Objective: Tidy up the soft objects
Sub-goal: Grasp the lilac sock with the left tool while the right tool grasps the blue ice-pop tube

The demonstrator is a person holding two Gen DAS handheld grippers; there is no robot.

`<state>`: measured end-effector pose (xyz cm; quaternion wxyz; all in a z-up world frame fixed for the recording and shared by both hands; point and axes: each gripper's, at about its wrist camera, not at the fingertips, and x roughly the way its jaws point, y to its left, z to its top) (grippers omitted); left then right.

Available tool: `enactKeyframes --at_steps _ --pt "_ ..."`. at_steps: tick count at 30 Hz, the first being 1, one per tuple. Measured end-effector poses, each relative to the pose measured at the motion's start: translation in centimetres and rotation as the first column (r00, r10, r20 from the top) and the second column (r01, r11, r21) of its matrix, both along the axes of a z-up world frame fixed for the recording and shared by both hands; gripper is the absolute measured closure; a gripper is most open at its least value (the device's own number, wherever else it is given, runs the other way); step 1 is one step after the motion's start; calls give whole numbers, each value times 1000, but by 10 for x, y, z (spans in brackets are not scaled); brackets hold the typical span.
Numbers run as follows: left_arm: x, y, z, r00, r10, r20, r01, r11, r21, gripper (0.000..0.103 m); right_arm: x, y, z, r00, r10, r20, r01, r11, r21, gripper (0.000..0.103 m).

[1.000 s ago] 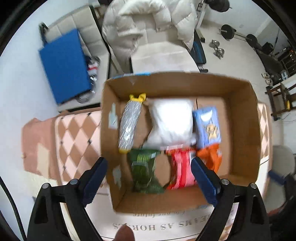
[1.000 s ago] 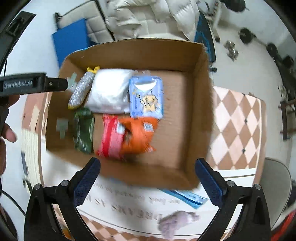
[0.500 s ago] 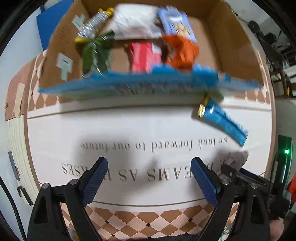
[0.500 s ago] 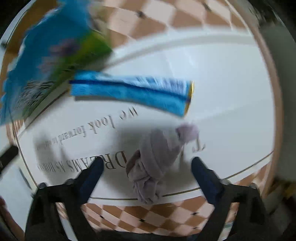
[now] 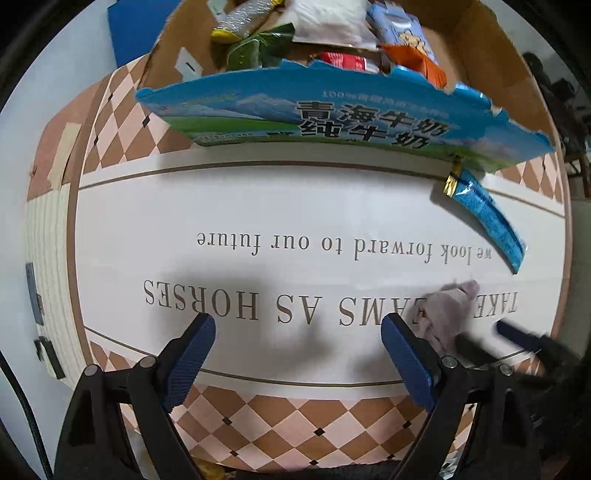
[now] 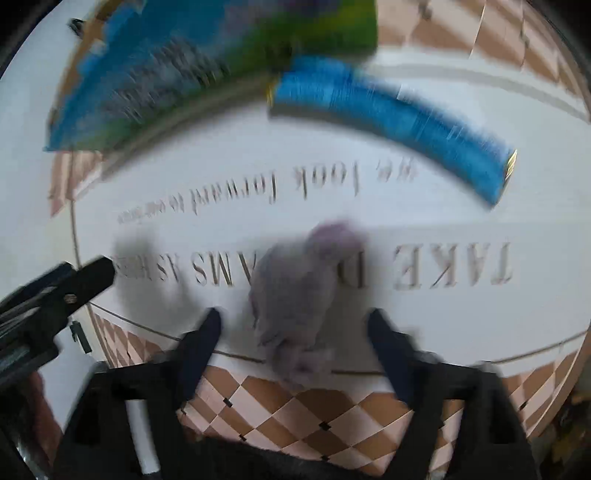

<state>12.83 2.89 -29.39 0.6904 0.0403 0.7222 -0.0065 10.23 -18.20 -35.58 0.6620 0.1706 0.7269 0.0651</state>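
Right gripper point(image 6: 293, 321): your jaws stand wide open on either side of the grey knotted cloth bundle point(image 6: 299, 295), gripping nothing. The right wrist view is badly blurred, so contact between pads and cloth cannot be confirmed.

Left gripper point(image 5: 297, 332): your jaws are spread wide and empty, hanging over the printed white mat point(image 5: 258, 206) with nothing between them.

Cloth bundle: it lies on the counter near the mat's front border, over the large lettering, well apart from the carton.

Blue wrapped packet point(image 5: 484, 214): it lies loose on the mat just beside the carton's right front corner, not yet boxed.

Cardboard carton point(image 5: 332, 122): open-topped, with a ragged torn front wall. It holds a silver packet point(image 5: 243, 18), a green pouch point(image 5: 255, 50), a white bag point(image 5: 328, 18), a red packet point(image 5: 343, 61), an orange packet point(image 5: 417, 62) and a light blue packet point(image 5: 399, 26).

Step in hand: judged to be your approach for a pinch on the bundle.

Risk, grip: the bundle is limp and knotted. If you close on a loose fold only, the rest may sag or slip free when lifted.

Risk, mat: closing too low may pinch the mat together with the cloth and drag it.

Risk, clearance: the left gripper's right finger point(image 5: 406, 358) sits near the bundle. Crowding the two tools could knock the cloth aside.

Risk, carton: trailing fabric may snag the torn front edge on the way in.
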Motion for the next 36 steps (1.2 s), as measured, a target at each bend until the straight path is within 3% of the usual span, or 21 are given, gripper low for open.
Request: enactKeyframes --at_steps 3,5,9,11,14,16,18,20,24,27,31,36 --pt "-4 -6 -3 1000 1 -15 -1 999 -32 11 15 -26 22 995 51 83 -43 995 -88 16" --pt "-10 -16 -8 1000 -14 -26 13 1000 -26 11 34 -39 28 985 126 115 -102 975 -197 16" --pt "-22 -31 -18 998 -27 -50 27 1000 -14 11 75 -38 18 928 358 105 -292 872 -393 16" --pt "-26 -34 -24 998 -30 -62 30 1000 -2 11 89 -26 7 885 457 90 -379 818 -432 16" --pt "-30 -37 -30 998 -27 -65 27 1000 4 11 102 -9 -14 850 524 56 -452 780 -432 18" --pt "-30 -41 -31 997 -35 -64 35 999 6 11 106 -3 -30 841 541 18 -481 763 -431 30" --pt "-30 -45 -31 997 -47 -58 47 999 4 11 106 -6 -33 862 506 23 -458 799 -391 49" --pt "-29 -52 -30 997 -59 -52 59 998 -2 11 102 -13 -34 893 451 7 -415 828 -376 60" --pt "-29 -66 -30 996 -79 -48 78 997 -22 11 81 -37 -38 947 316 -61 -316 877 -362 72" --pt "-31 -81 -32 993 -108 -57 106 994 -35 11 54 -60 -43 974 198 -113 -225 918 -326 78" --pt "-35 -106 -41 983 -167 -75 164 986 -37 11 12 -87 -49 986 60 -153 -101 956 -275 79" --pt "-41 -131 -62 970 -215 -117 212 977 -37 11 -14 -109 -52 986 -21 -166 -22 967 -253 79"
